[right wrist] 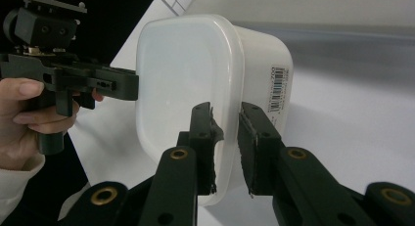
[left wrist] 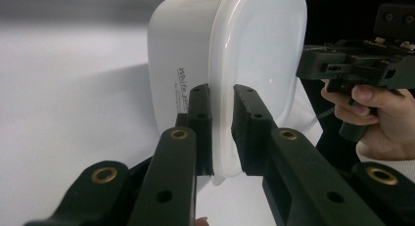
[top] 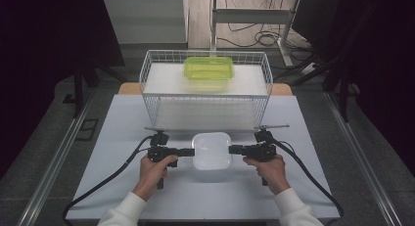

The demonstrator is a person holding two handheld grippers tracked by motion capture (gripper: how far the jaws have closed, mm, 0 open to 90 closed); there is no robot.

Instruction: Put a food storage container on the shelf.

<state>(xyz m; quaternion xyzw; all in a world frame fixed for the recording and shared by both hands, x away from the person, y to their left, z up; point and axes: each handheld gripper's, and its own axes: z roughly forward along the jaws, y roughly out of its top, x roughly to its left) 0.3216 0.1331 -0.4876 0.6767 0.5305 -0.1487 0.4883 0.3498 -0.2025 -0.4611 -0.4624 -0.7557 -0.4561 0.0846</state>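
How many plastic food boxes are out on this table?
2: a white lidded plastic box near the front, gripped between both grippers, and a yellow-green see-through plastic box up on the white wire basket behind it.

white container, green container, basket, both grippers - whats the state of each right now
white container: lid on, upright on the table, gripped at both sides
lid rim: pinched between the left gripper's jaws
left gripper: shut on the white container's left rim
right gripper: shut on the white container's right rim
green container: lid on, sitting on top of the wire basket
wire basket: upright at the far side of the table
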